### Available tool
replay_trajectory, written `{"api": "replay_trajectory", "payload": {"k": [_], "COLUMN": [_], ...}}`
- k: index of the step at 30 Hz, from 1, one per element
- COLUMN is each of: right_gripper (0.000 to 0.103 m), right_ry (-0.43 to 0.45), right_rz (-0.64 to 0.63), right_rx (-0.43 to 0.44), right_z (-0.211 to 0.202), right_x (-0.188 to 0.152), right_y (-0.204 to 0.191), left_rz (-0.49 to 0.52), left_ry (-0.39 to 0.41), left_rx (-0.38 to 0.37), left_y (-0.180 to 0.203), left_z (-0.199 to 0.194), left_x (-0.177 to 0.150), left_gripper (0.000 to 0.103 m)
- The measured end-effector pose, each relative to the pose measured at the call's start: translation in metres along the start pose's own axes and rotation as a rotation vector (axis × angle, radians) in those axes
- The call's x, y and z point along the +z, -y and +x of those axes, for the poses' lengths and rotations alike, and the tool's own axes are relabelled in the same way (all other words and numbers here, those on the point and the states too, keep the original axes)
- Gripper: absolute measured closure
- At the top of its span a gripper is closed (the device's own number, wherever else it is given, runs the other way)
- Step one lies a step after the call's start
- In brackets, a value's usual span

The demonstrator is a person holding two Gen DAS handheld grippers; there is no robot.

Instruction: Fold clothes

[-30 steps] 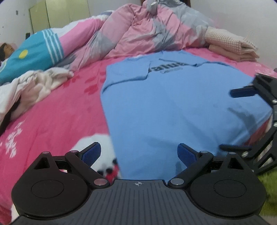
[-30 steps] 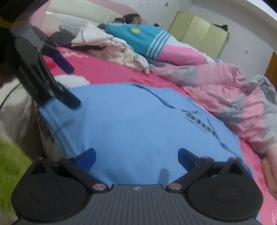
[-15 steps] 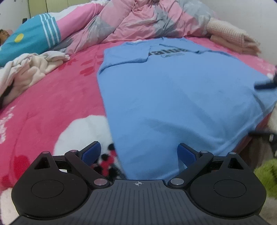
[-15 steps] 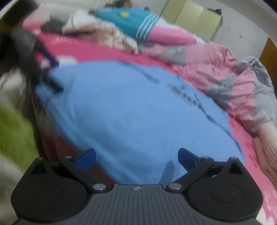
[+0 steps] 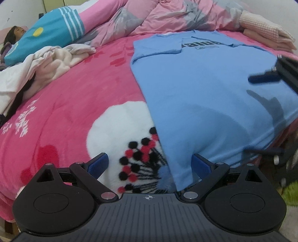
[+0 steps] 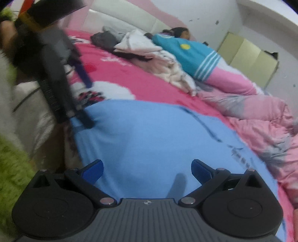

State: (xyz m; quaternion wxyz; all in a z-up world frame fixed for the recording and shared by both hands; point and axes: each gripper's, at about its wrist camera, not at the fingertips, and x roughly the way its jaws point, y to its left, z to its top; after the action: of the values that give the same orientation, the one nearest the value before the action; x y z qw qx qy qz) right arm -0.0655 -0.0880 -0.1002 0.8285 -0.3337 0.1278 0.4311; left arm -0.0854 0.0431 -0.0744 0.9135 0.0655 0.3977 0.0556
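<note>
The blue T-shirt (image 5: 204,89) lies spread flat on the bed, printed chest away from the cameras, its hem draped over the near edge of the mattress. The left tool (image 5: 150,164) has its jaws apart and empty at the shirt's lower left corner; the right tool (image 6: 147,168) is likewise spread wide, holding nothing, low over the hem further along.

Risks, as I judge them — a pinch here could catch the fleecy pink blanket (image 5: 74,104) along with the cloth, since the shirt rests directly on it. With the hem hanging off the edge, taking only one layer or letting go early might let the shirt slide toward the floor. If the two tools lift unevenly, the fold would come out skewed.

The bed is soft and uneven, covered with that blanket bearing a white patch with black and red dots (image 5: 137,154). A rumpled pink and grey quilt (image 5: 167,16) sits beyond the collar, folded pale pink items (image 5: 268,37) at the far right, a heap of white clothes (image 5: 46,65) to the left. A person lies far off under a teal cover (image 6: 188,54) — pale green cabinets (image 6: 247,59) stand against the white wall
</note>
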Motion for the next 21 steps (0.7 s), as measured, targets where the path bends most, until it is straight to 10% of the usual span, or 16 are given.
{"api": "replay_trajectory", "payload": {"k": [21], "right_gripper": [0.000], "right_ry": [0.024], "right_rz": [0.056], "right_rx": [0.061], "right_z": [0.034], "right_x": [0.015], "right_y": [-0.009], "left_rz": [-0.119], "left_ry": [0.041], "left_rx": [0.030], "left_y": [-0.037], "left_z": [-0.024], "left_x": [-0.005], "left_gripper": [0.006]}}
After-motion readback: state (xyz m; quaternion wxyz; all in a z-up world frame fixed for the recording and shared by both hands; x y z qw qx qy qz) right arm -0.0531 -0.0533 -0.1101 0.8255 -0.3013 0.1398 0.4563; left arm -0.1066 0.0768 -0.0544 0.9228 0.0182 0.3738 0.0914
